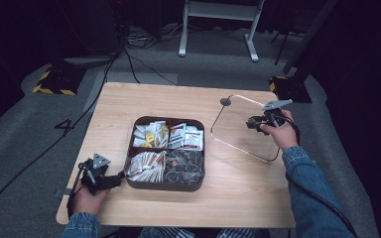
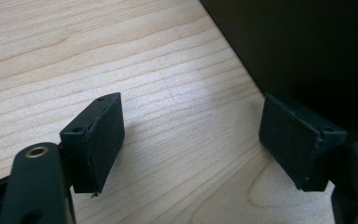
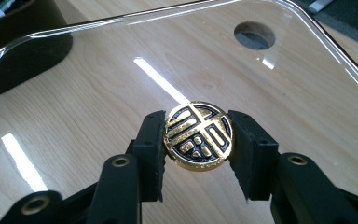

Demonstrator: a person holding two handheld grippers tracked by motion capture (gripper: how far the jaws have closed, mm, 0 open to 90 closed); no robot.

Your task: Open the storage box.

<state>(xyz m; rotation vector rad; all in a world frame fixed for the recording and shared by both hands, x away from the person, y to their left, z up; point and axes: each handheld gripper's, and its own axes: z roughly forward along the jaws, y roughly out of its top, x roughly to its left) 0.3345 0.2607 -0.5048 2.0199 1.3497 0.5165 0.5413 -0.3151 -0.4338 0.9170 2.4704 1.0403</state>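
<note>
A dark brown compartment box [image 1: 163, 186] holding several kinds of sachets sits mid-table. To its right is its clear lid [image 1: 238, 147], with rounded corners. My right gripper [image 1: 254, 123] is shut on the lid's round gold-and-black knob [image 3: 198, 136], one pad pressing each side. The wood grain shows through the clear lid [image 3: 121, 18]. My left gripper [image 1: 116, 177] rests low by the box's front left corner. Its jaws [image 2: 191, 140] stand open with only bare table between them, and the dark box wall [image 2: 307, 46] is just beyond.
A round cable hole [image 1: 225, 101] in the tabletop lies under the lid's far corner, also seen through the lid [image 3: 254, 35]. The wooden table [image 1: 144, 99] ends close behind my left hand. Cables and a white frame stand on the floor beyond.
</note>
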